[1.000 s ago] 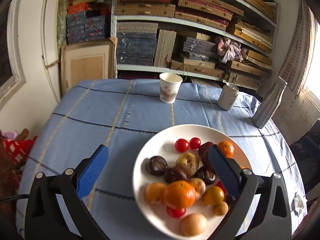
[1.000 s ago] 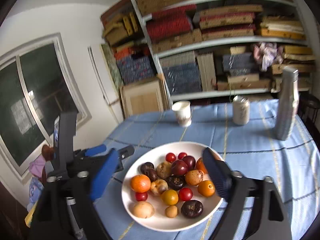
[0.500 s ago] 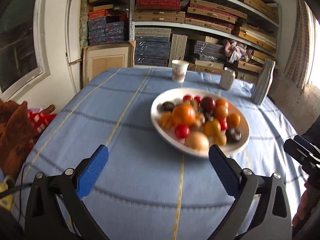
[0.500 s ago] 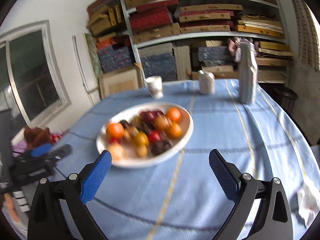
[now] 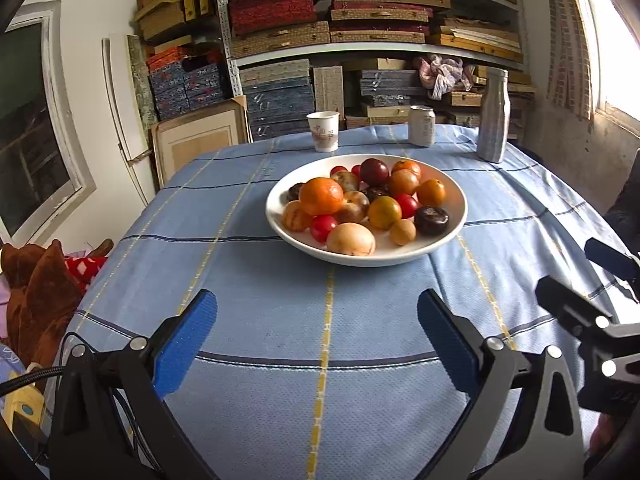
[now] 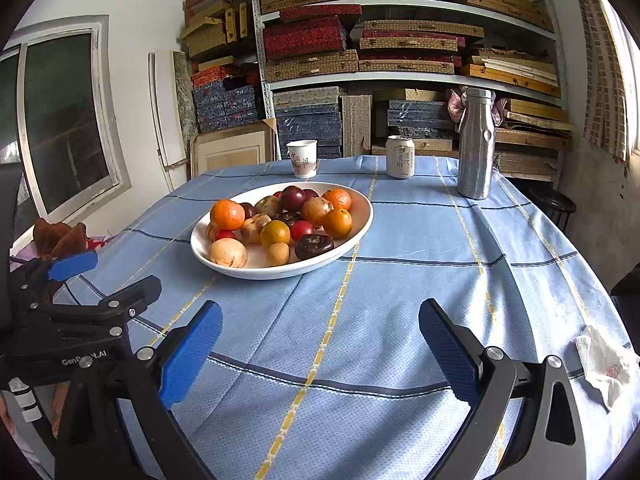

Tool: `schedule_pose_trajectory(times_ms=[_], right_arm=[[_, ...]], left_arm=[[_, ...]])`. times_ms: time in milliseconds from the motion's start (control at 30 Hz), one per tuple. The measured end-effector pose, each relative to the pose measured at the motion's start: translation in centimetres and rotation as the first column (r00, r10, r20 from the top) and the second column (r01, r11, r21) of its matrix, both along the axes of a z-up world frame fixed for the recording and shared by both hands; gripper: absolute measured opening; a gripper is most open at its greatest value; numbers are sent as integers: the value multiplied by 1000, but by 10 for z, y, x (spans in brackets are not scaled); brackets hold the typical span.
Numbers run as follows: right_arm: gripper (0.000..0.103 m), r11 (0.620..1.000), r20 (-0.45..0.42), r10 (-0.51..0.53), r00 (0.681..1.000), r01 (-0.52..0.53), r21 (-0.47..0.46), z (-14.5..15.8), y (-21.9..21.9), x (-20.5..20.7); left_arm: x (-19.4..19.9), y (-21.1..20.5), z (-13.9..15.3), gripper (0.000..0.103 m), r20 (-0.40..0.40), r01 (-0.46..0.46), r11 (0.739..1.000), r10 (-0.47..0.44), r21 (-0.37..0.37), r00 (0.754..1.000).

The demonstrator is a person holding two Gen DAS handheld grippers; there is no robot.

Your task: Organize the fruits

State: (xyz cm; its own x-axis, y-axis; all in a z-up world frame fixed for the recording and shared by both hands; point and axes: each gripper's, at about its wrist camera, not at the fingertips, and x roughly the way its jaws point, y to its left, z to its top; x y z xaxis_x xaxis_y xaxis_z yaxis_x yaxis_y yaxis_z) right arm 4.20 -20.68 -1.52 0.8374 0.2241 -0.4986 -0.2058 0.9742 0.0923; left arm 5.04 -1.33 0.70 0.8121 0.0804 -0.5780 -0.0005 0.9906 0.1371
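- Fruit sits heaped in a white bowl [image 5: 366, 254] near the middle of the table [image 5: 280, 320], toward its far edge: mandarins [image 5: 321, 196], cherry tomatoes [image 5: 323, 227], dark plums [image 5: 374, 172], a tan round fruit [image 5: 351, 239] at the near rim.
- Left gripper [image 5: 318, 340] and right gripper [image 6: 320, 344] hover over bare blue cloth by the near edge, fingers spread wide, gripping nothing.
- Risk: the pile is loose, so pinching one fruit could nudge its neighbours over the low rim and roll them off the table.
- Risk: soft tomatoes may burst under a hard squeeze.
- Paper cup [image 6: 302, 159], can [image 6: 400, 157] and steel bottle [image 6: 475, 144] stand along the far edge; their contents cannot be told.
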Motion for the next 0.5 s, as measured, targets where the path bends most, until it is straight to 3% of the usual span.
schedule_pose_trajectory(times_ms=[200, 367, 500], right_arm=[[99, 1000, -10, 3, 1000, -3, -15, -2, 5, 0], [99, 1000, -18, 4, 1000, -4, -5, -3, 5, 0], [99, 1000, -18, 7, 1000, -7, -7, -2, 6, 0]], left_arm=[[-4, 6, 5, 99, 12, -12, 999, 12, -35, 1000], [-4, 7, 5, 99, -1, -57, 998, 57, -17, 998], [-7, 9, 7, 99, 5, -34, 999, 34, -41, 999]])
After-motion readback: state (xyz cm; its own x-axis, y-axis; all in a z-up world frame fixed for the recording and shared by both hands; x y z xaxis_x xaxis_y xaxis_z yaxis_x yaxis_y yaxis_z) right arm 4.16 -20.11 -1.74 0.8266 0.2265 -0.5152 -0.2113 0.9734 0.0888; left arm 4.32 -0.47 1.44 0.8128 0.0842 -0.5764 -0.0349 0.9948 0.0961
